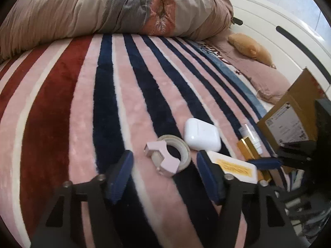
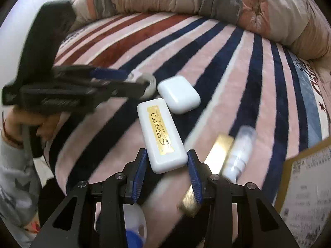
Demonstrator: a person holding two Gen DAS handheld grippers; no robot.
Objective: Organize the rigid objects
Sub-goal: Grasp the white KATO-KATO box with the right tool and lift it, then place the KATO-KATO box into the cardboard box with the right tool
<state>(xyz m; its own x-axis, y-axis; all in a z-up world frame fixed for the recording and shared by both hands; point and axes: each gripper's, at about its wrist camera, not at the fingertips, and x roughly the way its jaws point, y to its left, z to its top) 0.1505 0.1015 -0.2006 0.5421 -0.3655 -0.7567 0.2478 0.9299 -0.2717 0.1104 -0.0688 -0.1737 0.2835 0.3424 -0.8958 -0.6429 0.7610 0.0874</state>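
right gripper [image 2: 167, 165] fingers open astride white case [image 2: 160, 135]; left gripper [image 1: 165, 173] fingers open around tape roll [image 1: 175, 154].

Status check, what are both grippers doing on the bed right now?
Left gripper open over the tape roll. Right gripper open, fingers either side of the white case, not clamped. Earbud case and gold bar close by.

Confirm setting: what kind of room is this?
Likely a bedroom: the items lie on a bed with a striped plush blanket, a bunched quilt behind, and a white headboard.
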